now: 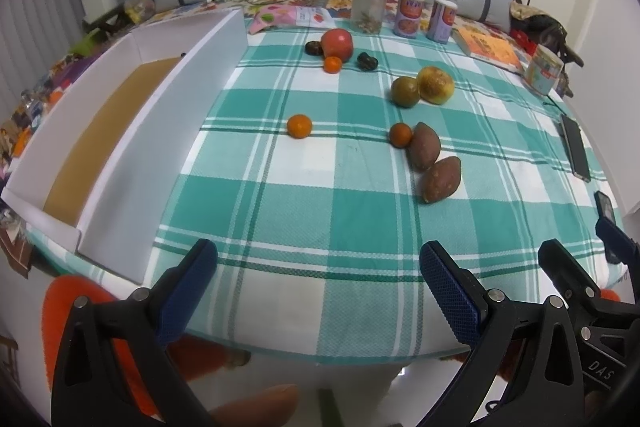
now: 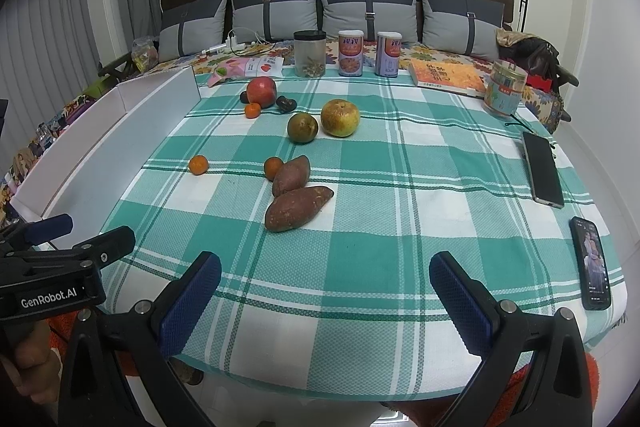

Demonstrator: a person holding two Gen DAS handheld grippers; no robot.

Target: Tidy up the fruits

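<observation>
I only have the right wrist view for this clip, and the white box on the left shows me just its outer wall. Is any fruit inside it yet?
Observer: No. The left wrist view looks into the white box: a bare brown floor, no fruit.
Operator: I see the left gripper side-on only. Is it open?
Observer: Yes. The left gripper has its fingers wide apart over the checked cloth, with nothing between them.
Operator: What is the dark thing half hidden by the red apple?
Observer: A small dark round fruit, close against the left side of the red apple. I cannot name its kind.
</observation>
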